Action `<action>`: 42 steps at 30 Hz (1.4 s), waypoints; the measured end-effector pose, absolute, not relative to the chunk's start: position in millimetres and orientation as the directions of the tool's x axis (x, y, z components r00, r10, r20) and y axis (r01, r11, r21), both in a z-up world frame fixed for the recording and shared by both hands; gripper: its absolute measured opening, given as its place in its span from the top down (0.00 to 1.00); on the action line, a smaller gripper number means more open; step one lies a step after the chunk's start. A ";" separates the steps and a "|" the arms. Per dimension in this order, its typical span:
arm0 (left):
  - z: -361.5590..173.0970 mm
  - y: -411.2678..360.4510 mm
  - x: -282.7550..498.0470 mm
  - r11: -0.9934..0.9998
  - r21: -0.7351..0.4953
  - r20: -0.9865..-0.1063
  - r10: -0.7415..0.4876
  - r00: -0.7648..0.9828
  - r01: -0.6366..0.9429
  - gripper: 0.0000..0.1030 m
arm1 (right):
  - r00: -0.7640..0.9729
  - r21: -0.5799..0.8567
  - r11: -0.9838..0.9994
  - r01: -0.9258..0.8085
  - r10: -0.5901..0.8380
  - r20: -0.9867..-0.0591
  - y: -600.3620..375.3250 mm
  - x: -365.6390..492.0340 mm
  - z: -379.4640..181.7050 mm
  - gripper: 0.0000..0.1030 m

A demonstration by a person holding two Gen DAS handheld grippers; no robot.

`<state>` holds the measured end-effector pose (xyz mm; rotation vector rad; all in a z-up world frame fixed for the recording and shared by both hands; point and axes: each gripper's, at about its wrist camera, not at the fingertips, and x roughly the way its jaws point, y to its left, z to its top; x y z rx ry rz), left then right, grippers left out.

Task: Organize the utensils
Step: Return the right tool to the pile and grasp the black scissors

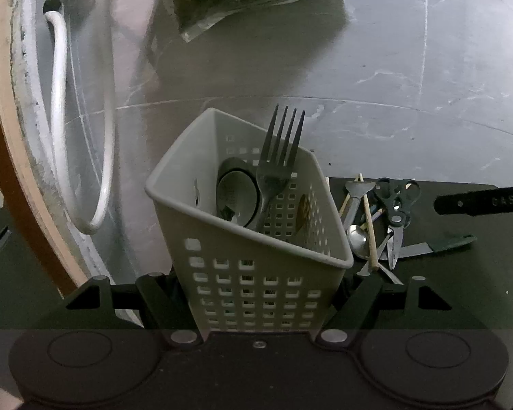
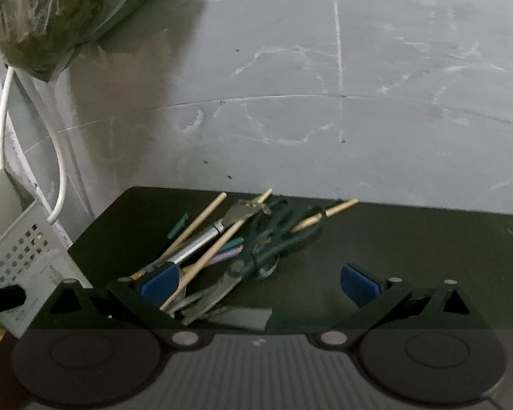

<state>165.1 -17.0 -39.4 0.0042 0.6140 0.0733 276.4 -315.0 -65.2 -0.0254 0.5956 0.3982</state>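
My left gripper (image 1: 266,294) clamps the basket (image 1: 256,239), already holding a fork (image 1: 277,171); my right gripper (image 2: 256,285), jaws apart, faces the unsorted utensil pile (image 2: 229,249) just ahead.

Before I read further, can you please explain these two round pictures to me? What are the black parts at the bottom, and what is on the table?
There is no robot arm here. A person holds a two-finger gripper in each hand, and a small wide-angle camera on each one looks forward along its fingers. The black parts are those grippers.

One picture comes from the left gripper. It is shut on a white basket, which already holds a fork and a spoon.

The other comes from the right gripper. It is open and holds nothing, above a pile on the dark table: chopsticks, scissors and a metal tool I cannot identify.
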 end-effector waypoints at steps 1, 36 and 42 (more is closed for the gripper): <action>-39.3 -17.5 165.6 0.997 0.025 -0.577 0.074 0.814 -0.072 0.26 | 0.750 0.093 0.918 -0.385 0.371 -0.548 -314.3 283.2 -65.6 0.00; -39.6 -18.9 166.9 0.996 0.027 -0.579 0.082 0.811 -0.081 0.26 | 0.631 0.756 0.649 -0.082 0.621 -0.465 -389.1 427.8 -141.0 0.83; -40.7 -17.5 166.7 0.997 0.025 -0.574 0.075 0.815 -0.075 0.26 | 0.673 0.779 0.620 -0.095 0.617 -0.408 -388.8 408.7 -118.4 0.91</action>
